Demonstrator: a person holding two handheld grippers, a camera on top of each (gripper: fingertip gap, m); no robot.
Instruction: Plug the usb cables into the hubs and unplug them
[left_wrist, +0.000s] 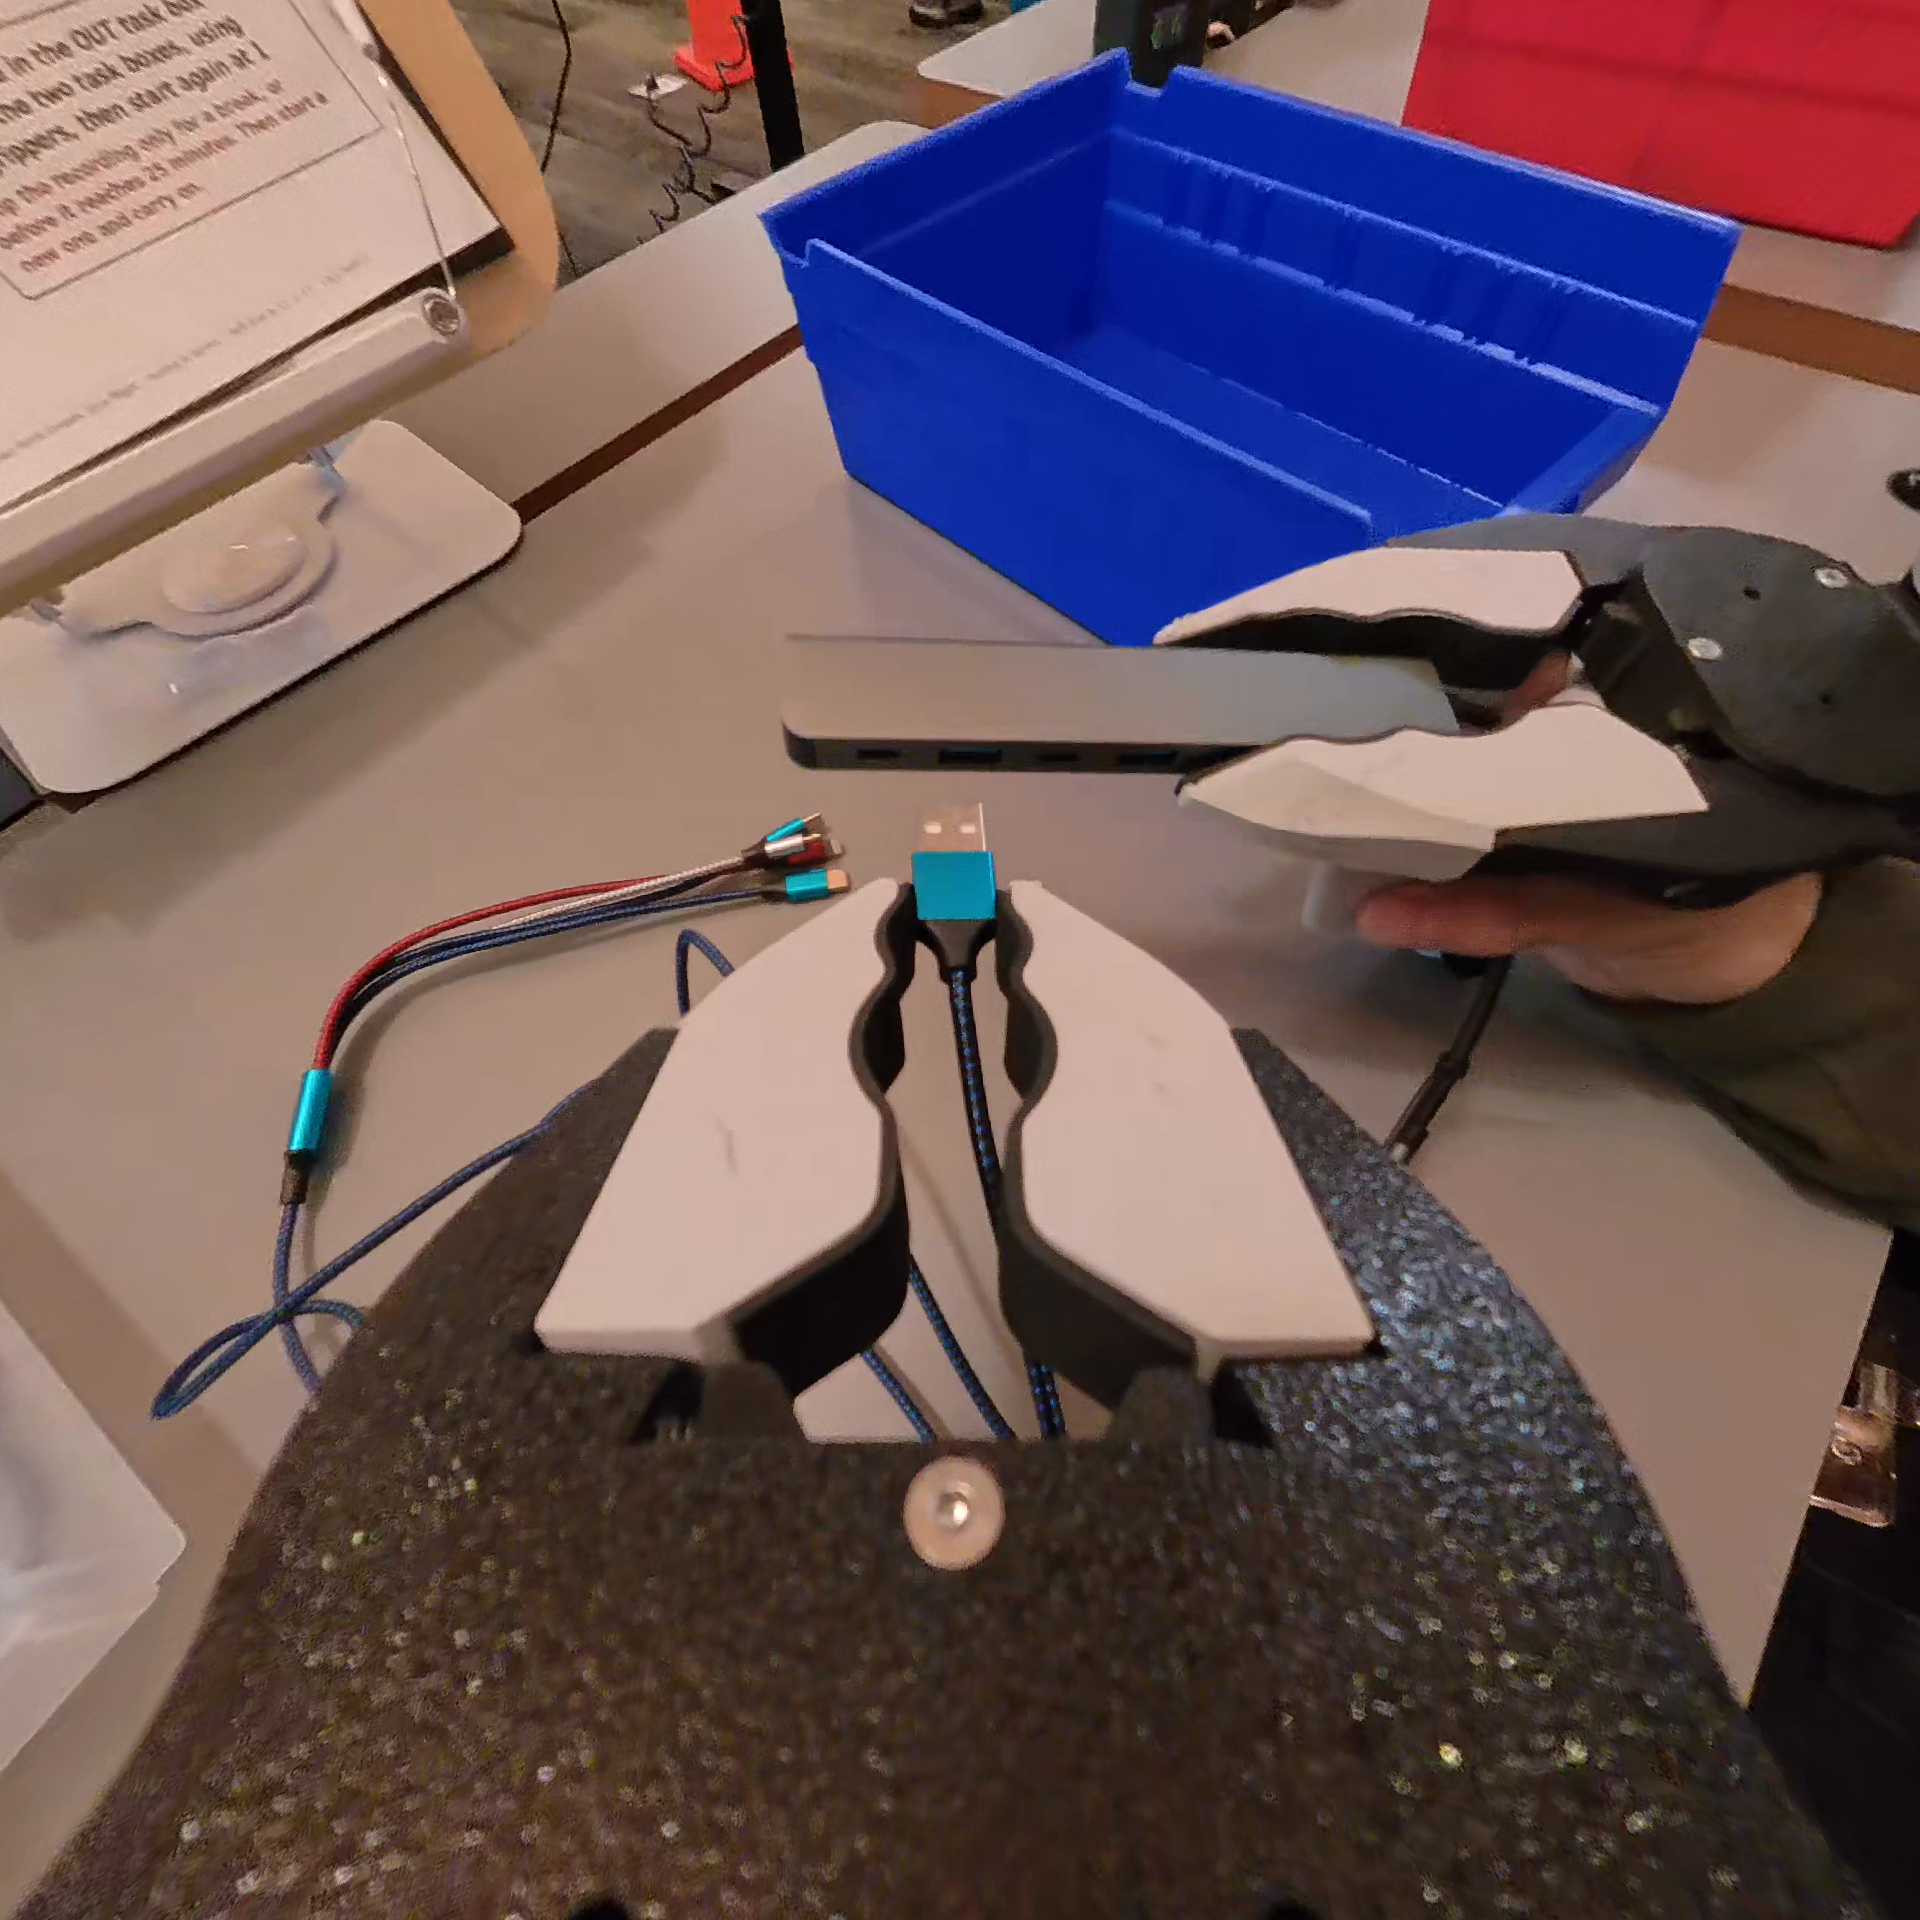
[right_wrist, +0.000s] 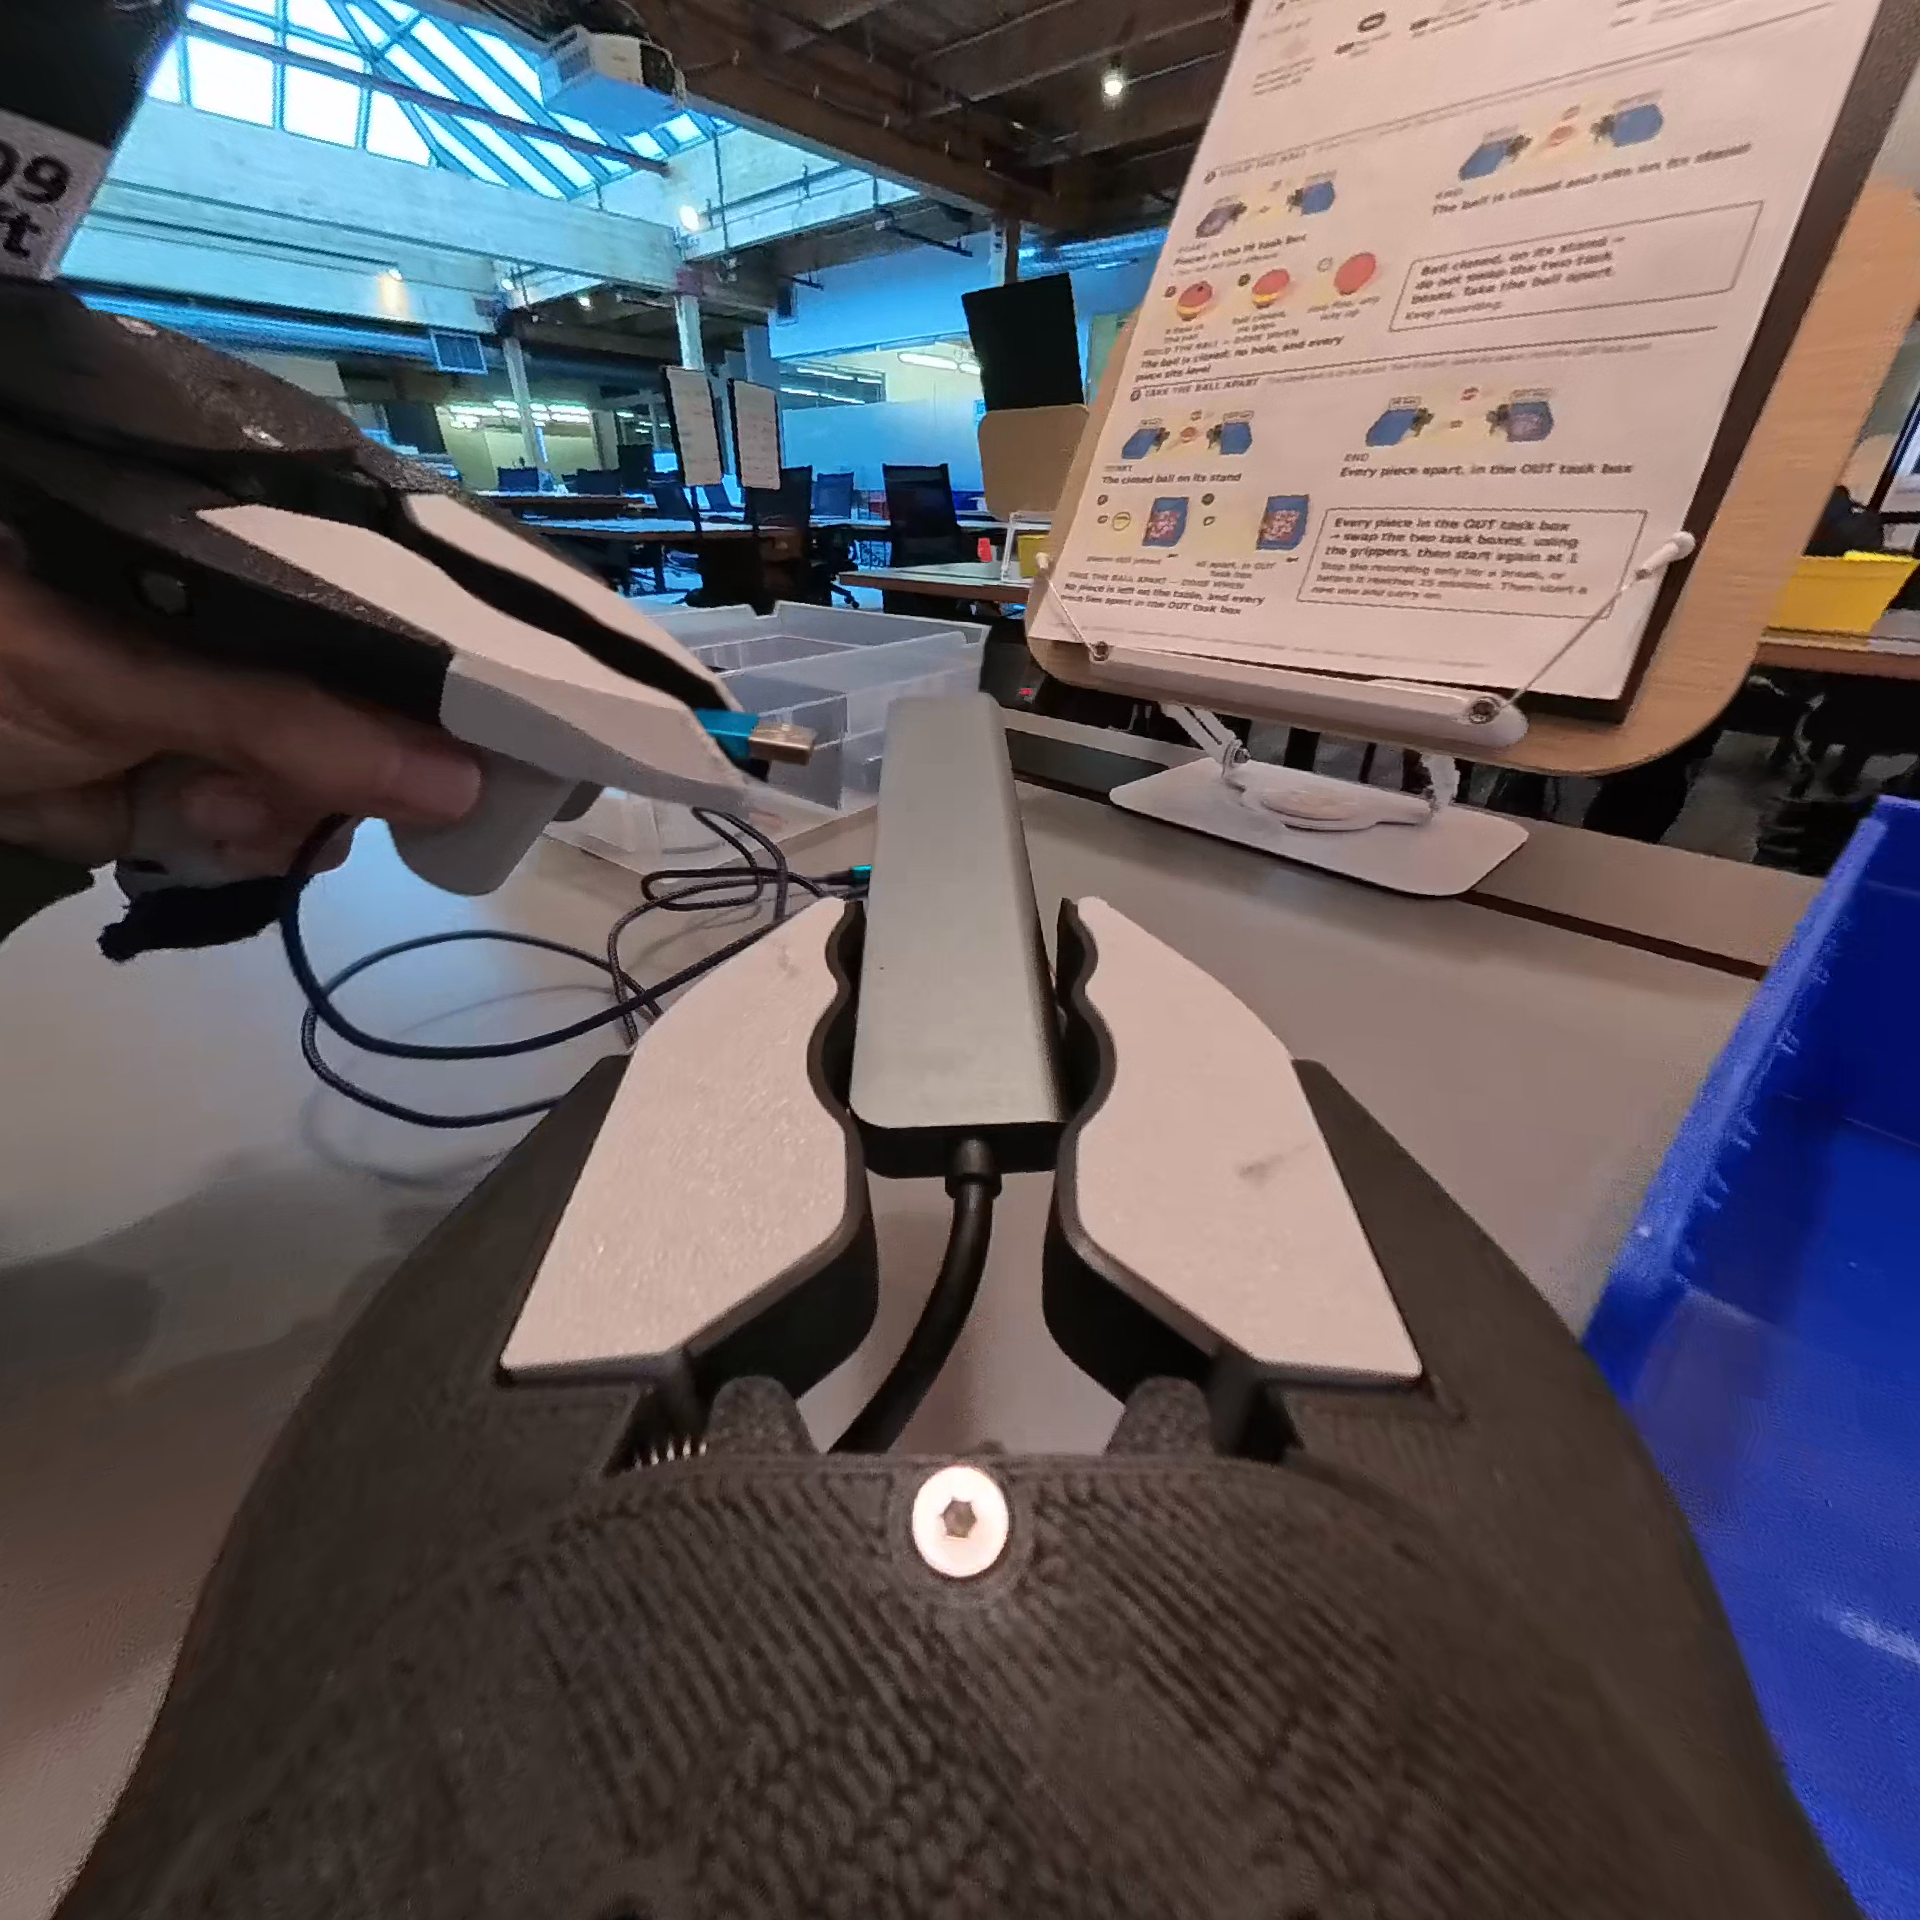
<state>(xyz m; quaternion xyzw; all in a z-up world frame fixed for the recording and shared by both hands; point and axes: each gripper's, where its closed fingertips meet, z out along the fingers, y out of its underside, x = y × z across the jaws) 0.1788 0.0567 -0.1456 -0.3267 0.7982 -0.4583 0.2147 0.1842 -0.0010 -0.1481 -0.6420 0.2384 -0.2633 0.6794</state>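
Note:
My left gripper (left_wrist: 953, 896) is shut on the teal USB-A plug (left_wrist: 952, 873) of a blue braided cable, its metal tip pointing at the hub's port side, a short gap away. My right gripper (right_wrist: 956, 914) is shut on a long grey USB hub (right_wrist: 951, 925) and holds it level above the table; it shows in the left wrist view (left_wrist: 1039, 691) with its row of ports facing the plug. The cable's other end fans into several small connectors (left_wrist: 795, 857) lying on the table. In the right wrist view the left gripper (right_wrist: 743, 743) holds the plug (right_wrist: 764, 740) left of the hub.
A blue plastic bin (left_wrist: 1226, 343) stands behind the hub, empty. A white instruction sheet on a stand (left_wrist: 208, 343) is at the far left. Clear plastic trays (right_wrist: 831, 665) sit beyond the table edge. Loose cable loops (right_wrist: 468, 997) lie on the grey table (left_wrist: 623, 665).

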